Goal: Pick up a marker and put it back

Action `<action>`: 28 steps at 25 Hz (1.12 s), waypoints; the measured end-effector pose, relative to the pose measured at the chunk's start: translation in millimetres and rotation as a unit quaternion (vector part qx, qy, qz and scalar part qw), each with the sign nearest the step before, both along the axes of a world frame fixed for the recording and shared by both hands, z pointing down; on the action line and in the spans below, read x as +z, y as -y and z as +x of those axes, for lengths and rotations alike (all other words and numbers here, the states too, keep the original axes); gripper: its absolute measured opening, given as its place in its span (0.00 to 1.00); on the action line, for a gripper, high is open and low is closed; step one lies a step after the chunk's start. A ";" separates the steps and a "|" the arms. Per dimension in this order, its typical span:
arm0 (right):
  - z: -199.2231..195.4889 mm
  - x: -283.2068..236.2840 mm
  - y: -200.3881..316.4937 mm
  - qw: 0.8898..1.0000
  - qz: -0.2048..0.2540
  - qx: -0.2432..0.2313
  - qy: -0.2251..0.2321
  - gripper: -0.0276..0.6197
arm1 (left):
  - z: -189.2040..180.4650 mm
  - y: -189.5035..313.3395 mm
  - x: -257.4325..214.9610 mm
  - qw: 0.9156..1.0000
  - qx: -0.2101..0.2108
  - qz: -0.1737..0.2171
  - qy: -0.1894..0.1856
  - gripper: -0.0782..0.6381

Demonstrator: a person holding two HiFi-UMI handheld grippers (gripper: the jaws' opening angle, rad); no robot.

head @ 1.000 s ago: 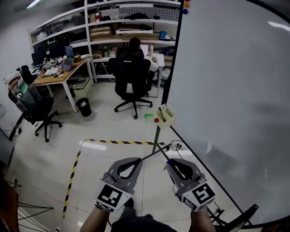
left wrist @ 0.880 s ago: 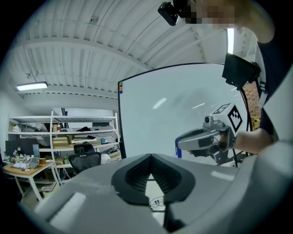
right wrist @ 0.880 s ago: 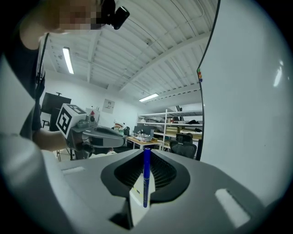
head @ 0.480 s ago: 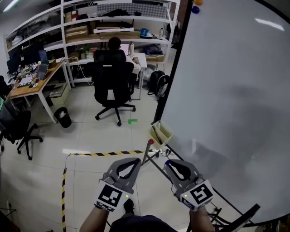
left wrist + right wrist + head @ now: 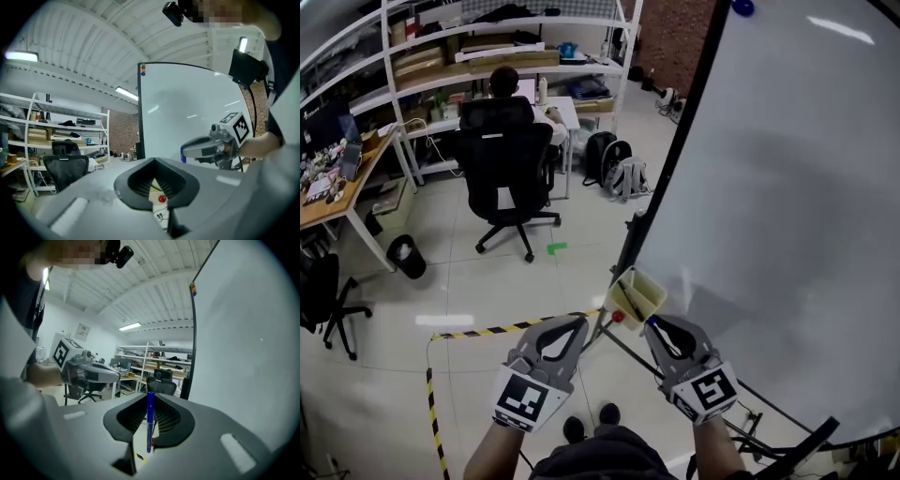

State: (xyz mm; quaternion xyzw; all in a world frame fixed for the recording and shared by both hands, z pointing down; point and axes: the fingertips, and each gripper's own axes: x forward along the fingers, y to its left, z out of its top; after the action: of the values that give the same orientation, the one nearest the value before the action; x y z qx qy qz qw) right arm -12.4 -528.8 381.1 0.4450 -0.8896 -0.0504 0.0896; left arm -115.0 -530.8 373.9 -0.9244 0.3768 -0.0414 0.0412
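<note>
My right gripper [image 5: 652,324] is shut on a blue marker [image 5: 149,423], which stands upright between its jaws. In the right gripper view the marker's tip pokes up past the jaw tips. A pale yellow marker tray [image 5: 636,296] hangs at the lower left corner of the whiteboard [image 5: 787,187], just beyond both grippers. A red knob [image 5: 619,317] sits below it. My left gripper [image 5: 580,324] is shut with nothing in it, level with the right one and to its left. The tray and red knob [image 5: 162,199] show through its hollow.
A person sits in a black office chair [image 5: 506,178] at a desk by white shelving [image 5: 487,56]. Yellow-black tape [image 5: 516,328] runs across the tiled floor. A bin [image 5: 405,255] and bags [image 5: 614,169] stand nearby. The whiteboard's black stand leg [image 5: 787,455] is at the lower right.
The view has swung toward the whiteboard, and the marker tray now lies much closer to both gripper tips. The right gripper still holds the blue marker.
</note>
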 end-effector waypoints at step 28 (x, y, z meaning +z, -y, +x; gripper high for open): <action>46.4 101.0 86.3 0.993 -0.044 0.111 -0.019 0.12 | 29.8 72.1 72.4 0.995 0.021 -0.083 0.046 0.12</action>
State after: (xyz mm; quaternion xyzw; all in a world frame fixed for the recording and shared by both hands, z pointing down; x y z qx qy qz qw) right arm 34.0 -615.1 482.1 0.5356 -0.8341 -0.0092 0.1317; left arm -85.2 -602.9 446.3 -0.9295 0.3505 -0.1136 -0.0174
